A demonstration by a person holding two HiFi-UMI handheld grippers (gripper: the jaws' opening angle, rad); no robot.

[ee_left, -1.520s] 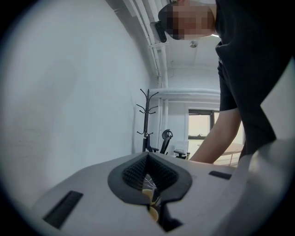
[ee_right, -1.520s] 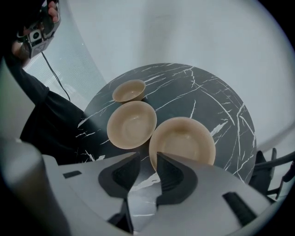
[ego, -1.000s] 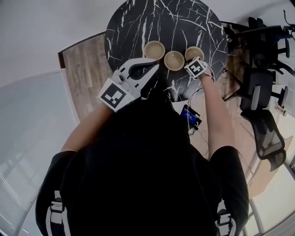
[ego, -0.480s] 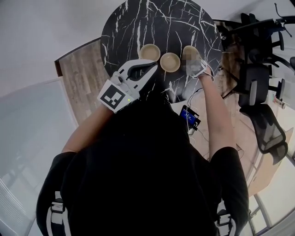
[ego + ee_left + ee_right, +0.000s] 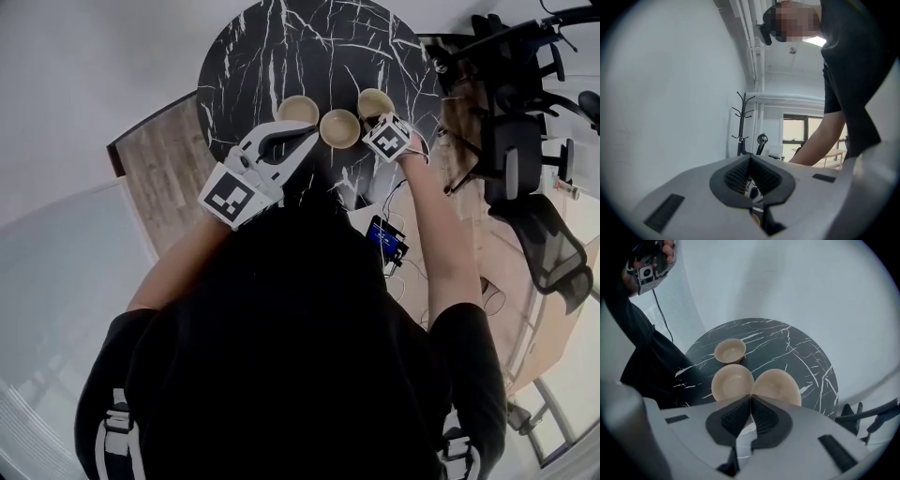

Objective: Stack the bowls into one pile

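Observation:
Three beige bowls are at the near side of a round black marble table (image 5: 281,47). The left bowl (image 5: 297,108) (image 5: 730,350) and the middle bowl (image 5: 339,127) (image 5: 732,380) rest on the top. The right bowl (image 5: 373,98) (image 5: 777,386) hangs tilted, its near rim pinched by my right gripper (image 5: 382,124) (image 5: 751,398), which points steeply down and is shut on it. My left gripper (image 5: 314,135) (image 5: 750,159) hovers near the table's front edge, just short of the left bowl. Its tips meet and hold nothing.
Black office chairs (image 5: 525,159) crowd the table's right side. A small device with a blue screen (image 5: 387,239) and cables lies on the floor below the right arm. A wood panel (image 5: 173,150) is left of the table. A coat stand (image 5: 743,122) stands by the wall.
My right gripper has risen a little with the right bowl, which now sits tilted and higher than the middle bowl. The left gripper has hardly moved.

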